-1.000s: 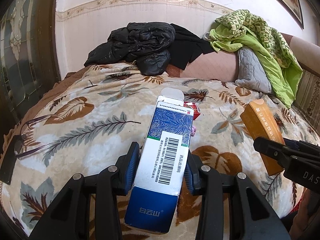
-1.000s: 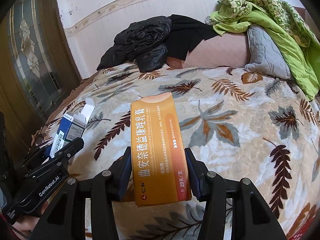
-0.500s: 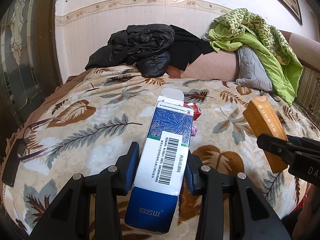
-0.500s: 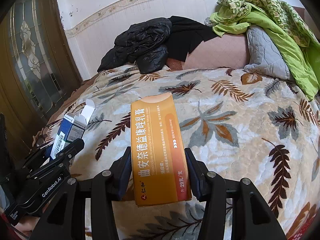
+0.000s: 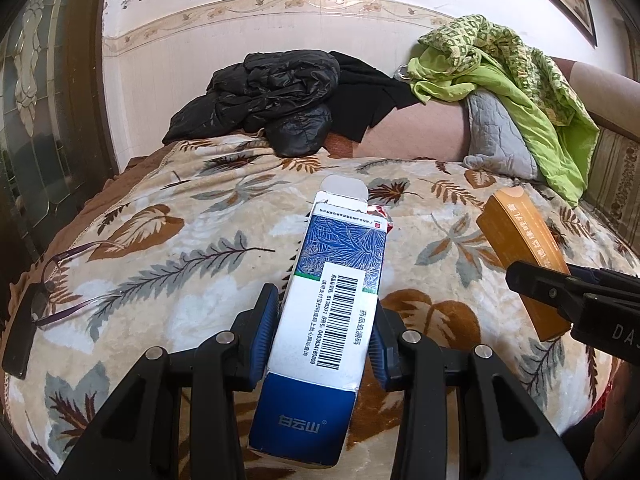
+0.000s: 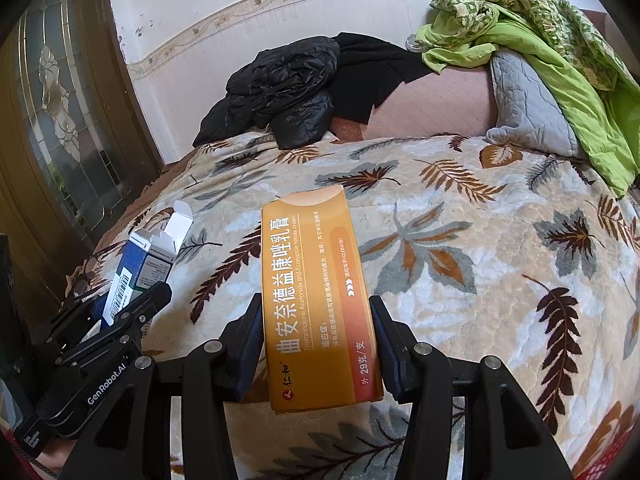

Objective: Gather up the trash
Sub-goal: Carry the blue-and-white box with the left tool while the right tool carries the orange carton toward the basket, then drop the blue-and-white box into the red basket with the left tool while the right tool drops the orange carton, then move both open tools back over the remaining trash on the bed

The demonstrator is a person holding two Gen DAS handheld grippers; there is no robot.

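Jacket (image 5: 276, 100) behind on bed (image 5: 200, 240) — glasses (image 5: 60, 280) at left edge.

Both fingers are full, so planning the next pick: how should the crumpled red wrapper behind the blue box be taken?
Pinch the crumpled red wrapper across its raised folds from above; it lies flat on the leaf-patterned blanket, mostly hidden.

The blue box (image 5: 320, 332) and orange box (image 6: 320, 300) are smooth printed card with a slight sheen. The blanket (image 6: 460, 280) is plush, matt fleece. The black jacket (image 5: 276, 96) is glossy and crinkled, the grey pillow (image 6: 524, 108) quilted cloth. The fingers (image 5: 266, 332) look like matt black plastic with ribbed blue pads.
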